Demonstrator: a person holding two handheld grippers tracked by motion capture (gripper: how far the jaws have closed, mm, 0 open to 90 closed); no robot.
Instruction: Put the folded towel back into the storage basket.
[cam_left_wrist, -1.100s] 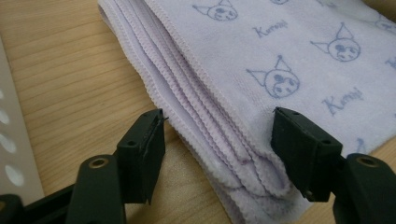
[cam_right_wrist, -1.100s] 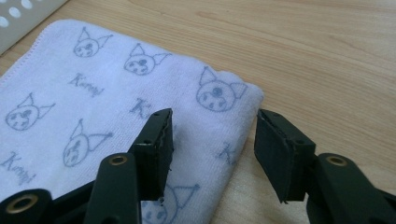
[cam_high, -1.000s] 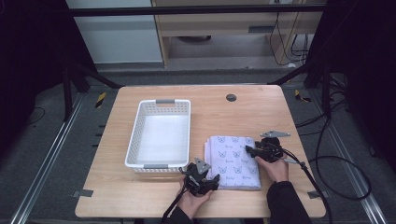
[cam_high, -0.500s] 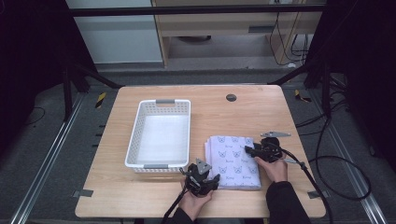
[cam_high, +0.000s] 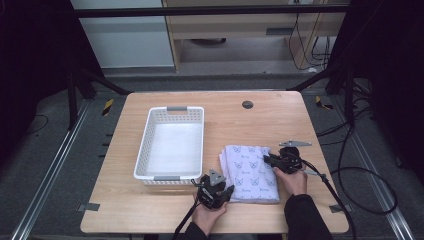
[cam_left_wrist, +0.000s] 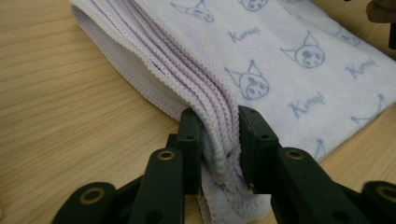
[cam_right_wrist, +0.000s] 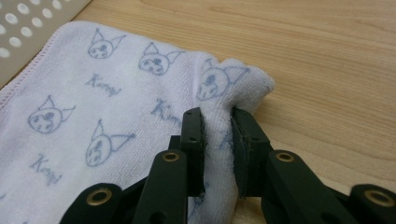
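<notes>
Both grippers stay clamped on the folded towel (cam_high: 251, 172), unmoved from a second ago: left gripper (cam_left_wrist: 219, 144) pinching its near-left layered edge, right gripper (cam_right_wrist: 217, 140) its far-right corner. Towel lies right of the white basket (cam_high: 145, 150).

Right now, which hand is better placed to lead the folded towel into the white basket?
Left, probably. The left tool grips the towel corner right by the basket; the right tool holds the far edge.
</notes>
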